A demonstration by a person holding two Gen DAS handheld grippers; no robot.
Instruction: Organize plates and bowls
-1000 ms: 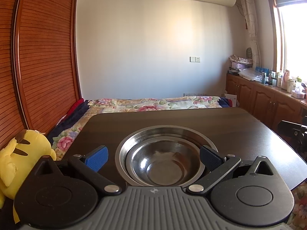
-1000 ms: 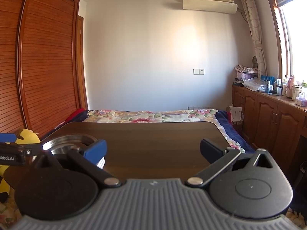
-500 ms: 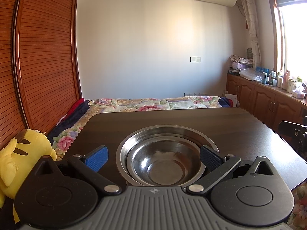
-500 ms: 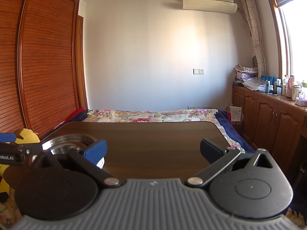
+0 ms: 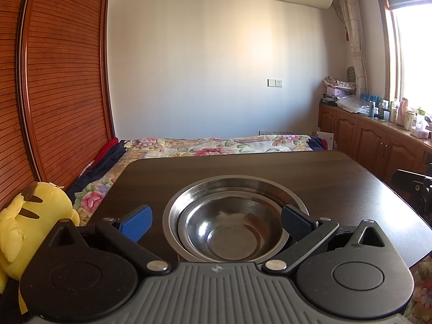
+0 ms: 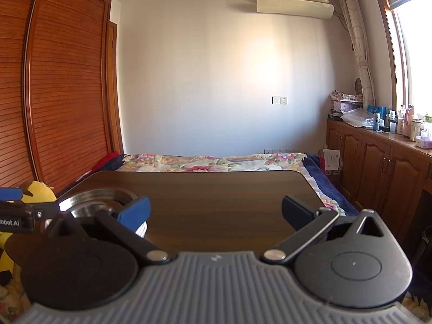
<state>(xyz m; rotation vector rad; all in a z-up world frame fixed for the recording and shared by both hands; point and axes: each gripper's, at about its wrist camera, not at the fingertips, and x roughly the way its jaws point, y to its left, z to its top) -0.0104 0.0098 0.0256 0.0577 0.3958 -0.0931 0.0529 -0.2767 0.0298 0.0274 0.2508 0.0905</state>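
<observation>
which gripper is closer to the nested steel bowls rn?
Left. The left gripper is open with its fingers straddling the nested steel bowls. The right gripper is open over bare table, with the bowls off to its left.

Table (image 5: 270,170): showing dark brown wood grain.
Nested bowls (image 5: 232,224): gleaming silver steel.
Left gripper (image 5: 216,222): wearing blue pads on black arms over a ribbed grey body.
Right gripper (image 6: 216,212): carrying the same blue, black and grey.
Bedspread (image 5: 216,144): displaying pink and green flowers on cream.
Plush toy (image 5: 29,216): glowing yellow with dark stripes.
Wardrobe doors (image 5: 59,81): showing reddish-brown slats.
</observation>
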